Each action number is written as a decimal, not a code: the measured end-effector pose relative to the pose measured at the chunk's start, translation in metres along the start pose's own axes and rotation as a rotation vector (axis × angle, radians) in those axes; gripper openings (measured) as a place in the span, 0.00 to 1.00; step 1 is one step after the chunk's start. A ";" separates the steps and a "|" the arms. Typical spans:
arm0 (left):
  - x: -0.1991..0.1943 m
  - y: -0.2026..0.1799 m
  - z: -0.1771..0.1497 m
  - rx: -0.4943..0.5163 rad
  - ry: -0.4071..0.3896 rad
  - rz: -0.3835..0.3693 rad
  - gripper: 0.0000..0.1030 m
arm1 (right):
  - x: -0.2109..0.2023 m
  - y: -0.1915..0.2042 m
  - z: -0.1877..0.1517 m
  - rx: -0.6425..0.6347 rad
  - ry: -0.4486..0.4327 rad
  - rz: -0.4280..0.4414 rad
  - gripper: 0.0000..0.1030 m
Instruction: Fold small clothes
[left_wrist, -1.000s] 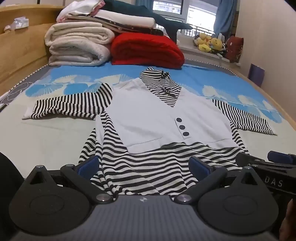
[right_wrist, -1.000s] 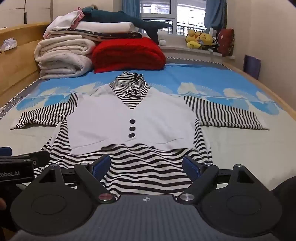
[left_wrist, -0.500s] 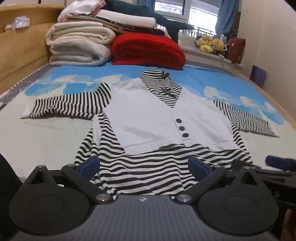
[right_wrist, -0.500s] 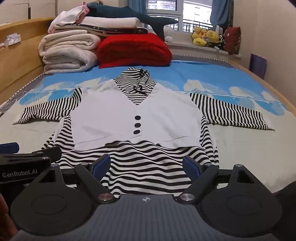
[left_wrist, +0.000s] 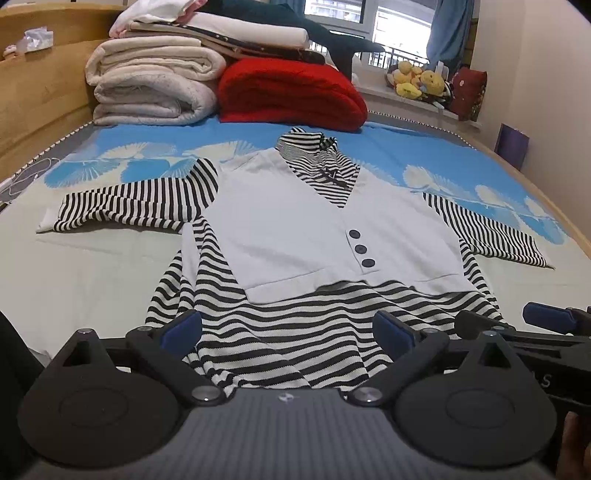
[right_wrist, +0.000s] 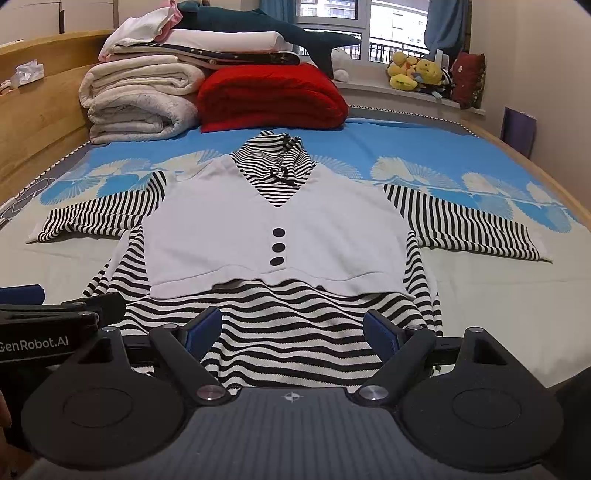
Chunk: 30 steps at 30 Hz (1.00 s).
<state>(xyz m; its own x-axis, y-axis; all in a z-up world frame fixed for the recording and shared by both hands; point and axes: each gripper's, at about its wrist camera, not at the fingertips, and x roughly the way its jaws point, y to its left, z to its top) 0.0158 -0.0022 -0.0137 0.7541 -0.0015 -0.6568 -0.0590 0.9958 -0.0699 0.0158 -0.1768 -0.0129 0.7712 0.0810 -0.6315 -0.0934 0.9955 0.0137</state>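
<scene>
Lying flat, striped dress (left_wrist: 295, 325) hem spans both open hand-held grippers (left_wrist: 288, 328) (right_wrist: 291, 326).

Top (left_wrist: 314, 236) flat on bed (left_wrist: 74, 266), sleeves spread sideways; blankets (left_wrist: 155, 92) stacked behind; toys (left_wrist: 417, 81) on sill, far right.

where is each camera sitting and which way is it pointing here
Left wrist: on the left gripper, low at the hem, facing up the striped top toward the window; right gripper at right edge.
Right wrist: on the right gripper, same heading; left gripper at left edge.
Shared: the top, red blanket.
</scene>
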 end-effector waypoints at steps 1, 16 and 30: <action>0.000 0.000 0.000 0.001 0.001 0.000 0.97 | 0.000 0.000 0.000 -0.001 0.001 0.000 0.82; 0.001 0.002 -0.002 0.006 0.002 0.007 0.97 | -0.001 0.004 -0.001 -0.027 -0.008 -0.007 0.82; 0.002 0.005 0.000 0.003 0.005 0.013 0.97 | -0.002 0.007 -0.002 -0.042 -0.012 -0.012 0.82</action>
<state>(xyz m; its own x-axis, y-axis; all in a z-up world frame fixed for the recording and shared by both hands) 0.0166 0.0022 -0.0152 0.7497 0.0113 -0.6616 -0.0671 0.9960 -0.0591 0.0126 -0.1704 -0.0135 0.7798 0.0698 -0.6221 -0.1105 0.9935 -0.0270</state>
